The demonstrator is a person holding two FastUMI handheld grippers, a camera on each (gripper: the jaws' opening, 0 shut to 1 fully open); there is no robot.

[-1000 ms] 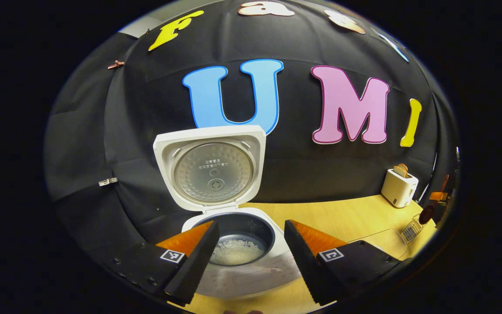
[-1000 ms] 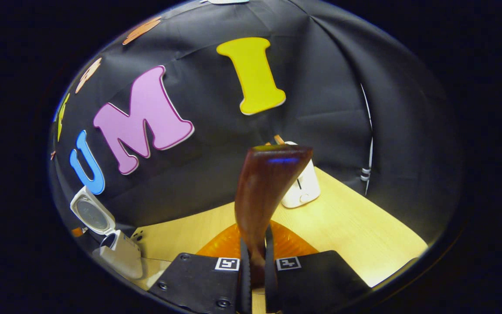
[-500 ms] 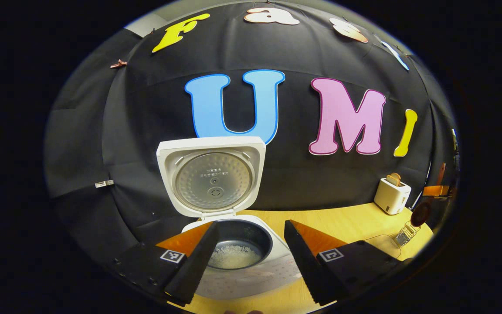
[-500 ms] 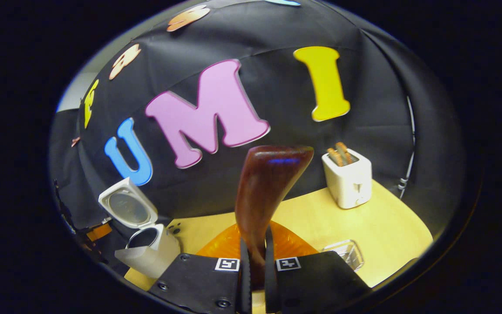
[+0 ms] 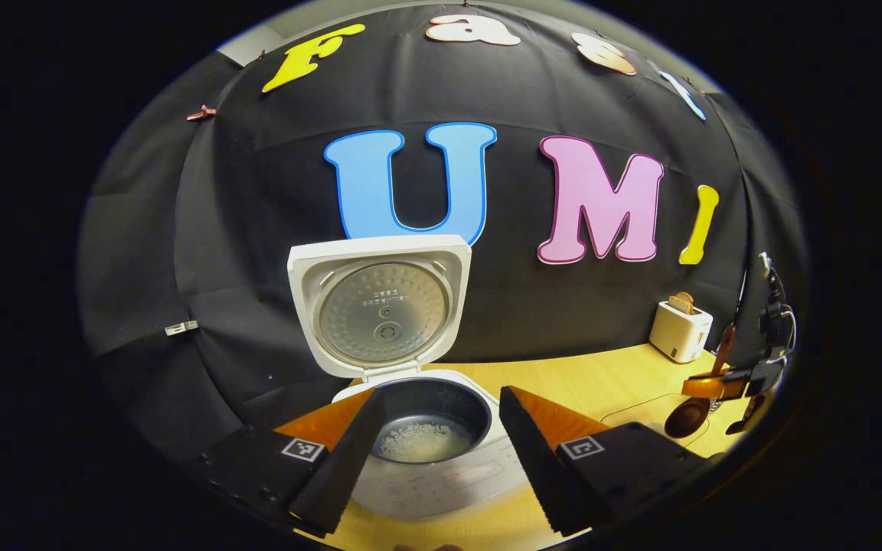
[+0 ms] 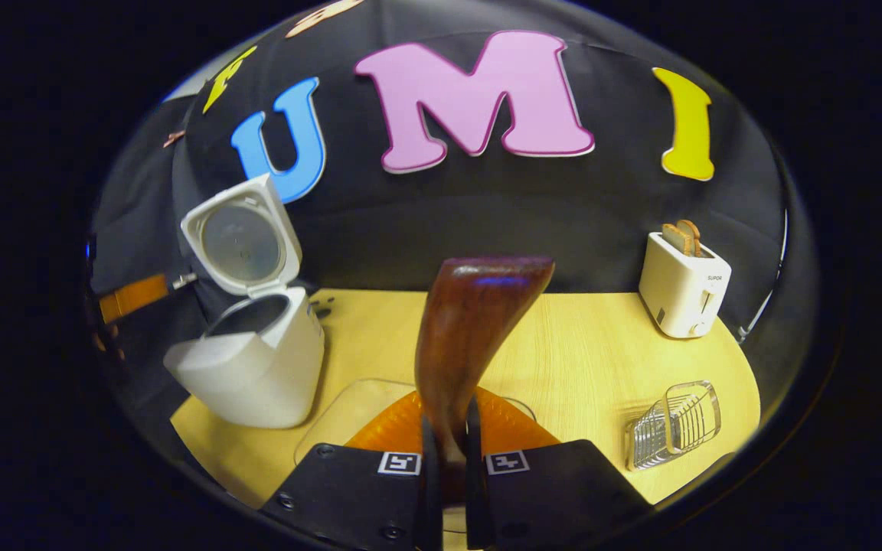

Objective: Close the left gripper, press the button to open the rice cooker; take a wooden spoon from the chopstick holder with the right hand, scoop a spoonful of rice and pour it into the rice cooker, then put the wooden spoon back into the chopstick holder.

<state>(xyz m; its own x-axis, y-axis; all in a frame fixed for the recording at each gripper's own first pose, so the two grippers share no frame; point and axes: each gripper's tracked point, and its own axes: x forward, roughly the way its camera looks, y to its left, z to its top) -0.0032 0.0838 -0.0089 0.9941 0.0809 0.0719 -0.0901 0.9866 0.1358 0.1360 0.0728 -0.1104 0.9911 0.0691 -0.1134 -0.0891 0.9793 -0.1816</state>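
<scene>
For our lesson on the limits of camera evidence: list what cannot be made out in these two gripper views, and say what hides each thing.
- Wooden spoon bowl, right gripper view: edge-on, so any rice in it is hidden.
- Clear container, right gripper view: right gripper covers it; contents unclear.
- Rice cooker button, left gripper view: front panel too blurred.
- Chopstick holder: contents too small.

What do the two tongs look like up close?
The left tongs have two long wedge-shaped fingers on flat black blocks with small screws. The right tongs sit on similar black blocks. Each block carries a little square black-and-white code sticker, and see-through orange plastic shows behind the fingers.
</scene>
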